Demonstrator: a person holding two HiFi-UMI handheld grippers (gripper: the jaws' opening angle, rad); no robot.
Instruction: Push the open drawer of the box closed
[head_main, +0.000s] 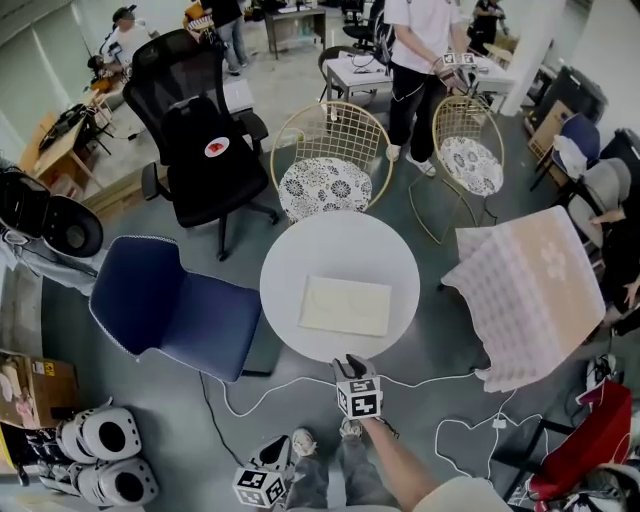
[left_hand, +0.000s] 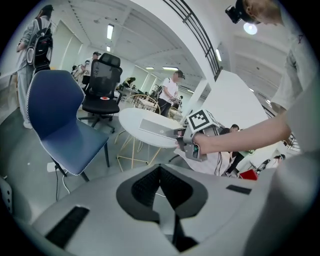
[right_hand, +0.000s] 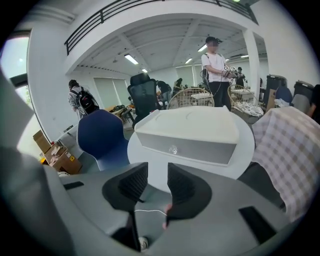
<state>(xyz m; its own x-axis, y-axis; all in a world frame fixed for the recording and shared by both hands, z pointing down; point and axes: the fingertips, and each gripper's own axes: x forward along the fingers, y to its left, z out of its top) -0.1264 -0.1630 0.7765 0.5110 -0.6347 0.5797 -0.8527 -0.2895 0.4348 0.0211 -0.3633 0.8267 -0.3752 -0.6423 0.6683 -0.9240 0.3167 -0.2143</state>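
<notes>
In the head view, a flat white box (head_main: 346, 305) lies at the middle of a round white table (head_main: 300, 250) in the centre of the frame. The right gripper (head_main: 352, 366) sits at the table's lower edge, just short of the box. The left gripper (head_main: 262, 482) hangs lower left, off the table, and a blue chair (head_main: 165, 300) stands at the left. In the left gripper view, its fingers (left_hand: 145, 187) are pressed together at the tips with nothing between them. The table and box show at upper centre. In the right gripper view, the fingers (right_hand: 135, 182) stand slightly spread and empty. The box's grey drawer front (right_hand: 185, 150) and its clear knob (right_hand: 173, 149) face them from just above.
</notes>
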